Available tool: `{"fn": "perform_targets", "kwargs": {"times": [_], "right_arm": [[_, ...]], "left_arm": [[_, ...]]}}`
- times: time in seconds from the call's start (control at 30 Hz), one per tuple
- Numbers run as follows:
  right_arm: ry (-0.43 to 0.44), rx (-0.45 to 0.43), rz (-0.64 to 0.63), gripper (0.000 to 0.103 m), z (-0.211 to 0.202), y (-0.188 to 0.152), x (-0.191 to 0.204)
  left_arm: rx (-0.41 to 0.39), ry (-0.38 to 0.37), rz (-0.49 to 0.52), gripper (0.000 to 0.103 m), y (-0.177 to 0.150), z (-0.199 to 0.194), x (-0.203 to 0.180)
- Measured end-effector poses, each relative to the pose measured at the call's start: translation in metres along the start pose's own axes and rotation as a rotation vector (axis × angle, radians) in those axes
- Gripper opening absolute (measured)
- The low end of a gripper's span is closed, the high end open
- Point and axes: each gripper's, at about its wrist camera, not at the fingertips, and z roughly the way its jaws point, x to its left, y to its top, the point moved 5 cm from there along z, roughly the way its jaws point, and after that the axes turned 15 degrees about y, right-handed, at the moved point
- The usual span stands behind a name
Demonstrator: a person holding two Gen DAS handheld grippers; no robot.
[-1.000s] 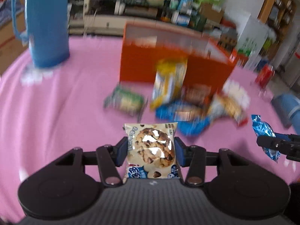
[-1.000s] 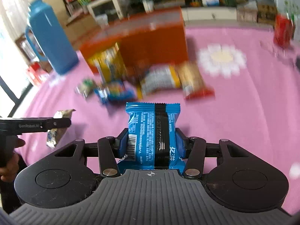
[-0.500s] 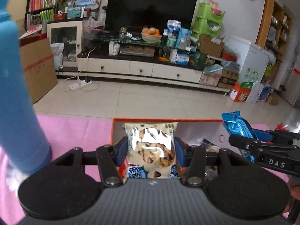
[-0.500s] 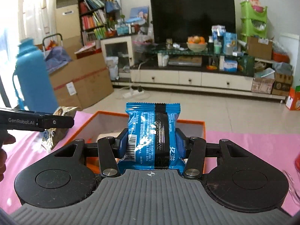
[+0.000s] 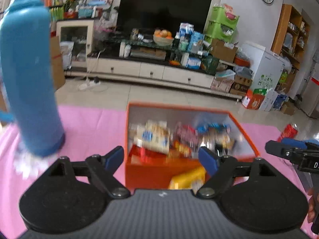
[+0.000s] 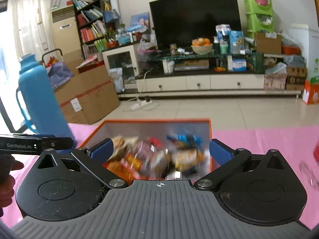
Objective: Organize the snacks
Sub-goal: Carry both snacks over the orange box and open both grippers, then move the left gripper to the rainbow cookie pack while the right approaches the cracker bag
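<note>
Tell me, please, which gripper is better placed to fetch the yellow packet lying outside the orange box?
Probably the left gripper: it is open and empty, and the yellow packet lies just below it against the orange box. The right gripper, also open, shows no such packet.

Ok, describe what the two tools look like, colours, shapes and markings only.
Both are alike: the left tool and right tool each have black linkage arms with silver pivot screws, blue pads at the tips, two round black discs and a ribbed grey body. The right one's body carries a small crosshair mark. Seen side-on, one bears white "GenRobot.AI" lettering. No cables or sleeves show.
</note>
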Motion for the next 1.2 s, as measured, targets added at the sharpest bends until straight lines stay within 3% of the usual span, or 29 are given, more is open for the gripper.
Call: {"fn": "perform_targets", "kwargs": {"times": [0.07, 0.13, 0.3, 0.43, 0.57, 0.77, 0.9, 1.03, 1.1, 1.2], "right_arm": [[-0.012, 0.022, 0.042, 0.087, -0.021, -0.023, 0.002], [-0.011, 0.061, 0.094, 0.087, -0.035, -0.048, 0.004], [0.009, 0.186, 0.310, 0.087, -0.062, -0.130, 0.006], [-0.007, 0.234, 0.367, 0.087, -0.080, -0.169, 0.013], [-0.035, 0.255, 0.355, 0.087, -0.092, -0.178, 0.013], [-0.051, 0.242, 0.284, 0.087, -0.099, -0.163, 0.020], [-0.046, 0.242, 0.234, 0.087, -0.079, -0.146, 0.012], [-0.098, 0.289, 0.166, 0.087, -0.040, -0.131, -0.011], [-0.112, 0.311, 0.133, 0.087, -0.024, -0.125, -0.021], [-0.087, 0.334, 0.088, 0.087, -0.007, -0.122, -0.030]], "left_arm": [[0.043, 0.003, -0.001, 0.086, -0.027, -0.010, 0.004], [0.101, 0.000, -0.005, 0.097, -0.058, -0.018, 0.006], [0.245, 0.008, -0.018, 0.097, -0.129, -0.030, 0.008], [0.308, -0.002, -0.033, 0.097, -0.156, -0.038, 0.005], [0.295, 0.015, -0.024, 0.097, -0.155, -0.044, 0.002], [0.278, 0.010, -0.029, 0.097, -0.134, -0.035, -0.011], [0.265, -0.011, -0.019, 0.099, -0.105, -0.010, -0.029], [0.287, 0.004, -0.005, 0.099, -0.088, 0.023, -0.047], [0.296, 0.026, 0.016, 0.085, -0.086, 0.037, -0.055], [0.320, 0.031, 0.032, 0.076, -0.090, 0.051, -0.061]]}}
